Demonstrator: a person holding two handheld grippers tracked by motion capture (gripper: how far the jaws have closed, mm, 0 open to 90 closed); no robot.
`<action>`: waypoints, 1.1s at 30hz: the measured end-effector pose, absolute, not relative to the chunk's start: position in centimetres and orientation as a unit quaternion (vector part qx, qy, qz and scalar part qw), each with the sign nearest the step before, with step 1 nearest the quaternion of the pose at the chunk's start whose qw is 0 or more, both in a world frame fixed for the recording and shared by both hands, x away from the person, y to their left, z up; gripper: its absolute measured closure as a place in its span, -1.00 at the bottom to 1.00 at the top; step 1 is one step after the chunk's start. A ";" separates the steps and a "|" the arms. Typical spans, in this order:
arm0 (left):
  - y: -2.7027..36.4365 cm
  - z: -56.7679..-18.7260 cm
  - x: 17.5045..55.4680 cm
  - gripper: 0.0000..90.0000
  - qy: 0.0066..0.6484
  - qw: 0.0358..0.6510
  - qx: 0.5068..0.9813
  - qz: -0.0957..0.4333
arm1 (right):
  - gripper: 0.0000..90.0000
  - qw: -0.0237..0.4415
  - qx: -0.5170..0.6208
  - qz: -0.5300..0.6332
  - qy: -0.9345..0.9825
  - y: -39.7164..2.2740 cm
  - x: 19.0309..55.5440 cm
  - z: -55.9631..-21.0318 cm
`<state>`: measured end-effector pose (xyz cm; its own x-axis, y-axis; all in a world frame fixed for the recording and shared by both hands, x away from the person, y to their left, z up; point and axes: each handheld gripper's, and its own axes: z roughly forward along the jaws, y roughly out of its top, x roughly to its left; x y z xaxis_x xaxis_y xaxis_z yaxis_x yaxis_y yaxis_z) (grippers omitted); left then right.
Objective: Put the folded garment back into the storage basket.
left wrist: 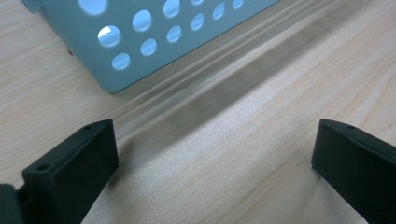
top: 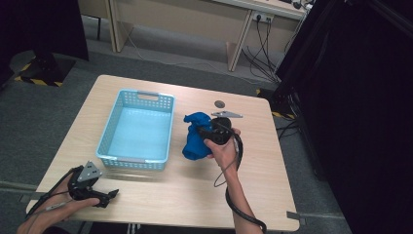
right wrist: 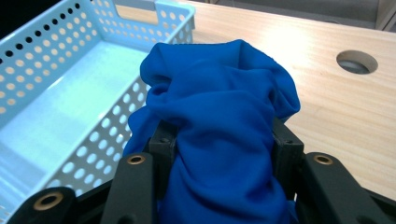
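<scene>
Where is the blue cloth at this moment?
The blue cloth is clamped in the right gripper, just right of the light blue basket in the high view, with the table's round hole behind it.

On your bench (top: 146, 204) the basket (top: 136, 127) sits left of centre. Just to its right hangs the cloth (top: 194, 141), bunched in your right gripper (top: 210, 132). Your left gripper (top: 92, 192) rests near the front left corner, before the basket.
</scene>
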<state>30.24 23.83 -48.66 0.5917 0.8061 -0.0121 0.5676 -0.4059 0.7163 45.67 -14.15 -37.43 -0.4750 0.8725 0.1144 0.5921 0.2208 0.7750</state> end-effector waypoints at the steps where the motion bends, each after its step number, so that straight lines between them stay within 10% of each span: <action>1: 23.8 -48.7 30.2 -1.00 0.418 0.349 0.821 0.171 | 0.24 0.177 0.479 0.398 0.762 -14.0 45.7 -37.3; 33: 23.8 -48.6 30.2 -1.00 0.419 0.349 0.821 0.170 | 0.24 0.172 0.454 0.417 0.768 -10.5 46.4 -33.0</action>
